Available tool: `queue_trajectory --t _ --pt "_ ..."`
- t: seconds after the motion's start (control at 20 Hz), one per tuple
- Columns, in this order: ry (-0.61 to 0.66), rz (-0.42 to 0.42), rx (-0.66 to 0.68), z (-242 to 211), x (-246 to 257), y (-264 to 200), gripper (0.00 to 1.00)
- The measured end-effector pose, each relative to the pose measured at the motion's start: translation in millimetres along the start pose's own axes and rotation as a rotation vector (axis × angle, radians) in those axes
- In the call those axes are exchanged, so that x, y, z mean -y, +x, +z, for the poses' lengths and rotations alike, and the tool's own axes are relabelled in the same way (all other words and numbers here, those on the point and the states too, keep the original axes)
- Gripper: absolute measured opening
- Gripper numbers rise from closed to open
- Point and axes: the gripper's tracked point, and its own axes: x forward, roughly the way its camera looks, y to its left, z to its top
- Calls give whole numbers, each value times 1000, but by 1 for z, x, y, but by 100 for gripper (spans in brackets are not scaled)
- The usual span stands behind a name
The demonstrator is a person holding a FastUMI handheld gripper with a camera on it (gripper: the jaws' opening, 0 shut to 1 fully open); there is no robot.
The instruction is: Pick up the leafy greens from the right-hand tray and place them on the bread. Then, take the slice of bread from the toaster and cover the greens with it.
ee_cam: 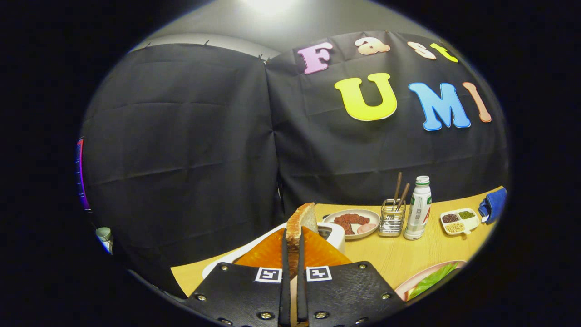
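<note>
A toasted slice of bread (303, 220) stands on edge between my fingers, and my gripper (293, 238) is shut on it. Just beyond the fingers and slightly right is the white toaster (335, 234); the slice is lifted above its top. Leafy greens (431, 279) lie on a pink tray (411, 282) to the right of the gripper, close to me. The rim of a white plate (217, 265) peeks out to the left of the fingers; the gripper hides what lies on it.
On the wooden table (408, 254) beyond the toaster are a plate of meat (355, 222), a wire holder with chopsticks (392, 219), a white bottle (418, 208), a divided dish of grains (459, 221) and a blue cloth (494, 204). The black booth wall stands behind.
</note>
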Motion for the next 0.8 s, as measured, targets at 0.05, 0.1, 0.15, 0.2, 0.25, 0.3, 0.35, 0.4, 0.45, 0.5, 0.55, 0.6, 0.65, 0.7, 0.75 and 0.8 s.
queue_trajectory --t 0.05,0.1,0.15,0.2,0.25,0.3,0.35,0.4,0.45,0.5,0.55,0.6,0.65,0.7,0.75,0.8 --pt "5 0 27 10 1 -5 5" --pt "8 0 48 20 2 -10 5" --pt "8 -1 66 28 4 -13 5" --pt "12 7 80 36 6 -18 5" --pt "14 7 86 41 7 -22 5" --pt "7 -3 91 45 15 -26 5" --pt "-10 -13 98 49 22 -32 5" --pt "-27 -22 97 51 28 -37 5" --pt "-41 -36 93 49 37 -41 5" --pt "-58 -53 88 48 47 -47 5" --pt "-72 -74 85 48 58 -54 6" --pt "-84 -92 79 46 68 -59 5" --pt "-98 -115 70 43 82 -65 5" --pt "-109 -136 62 43 93 -71 5" --pt "-122 -159 53 42 106 -78 5" --pt "-137 -184 43 41 120 -86 5"
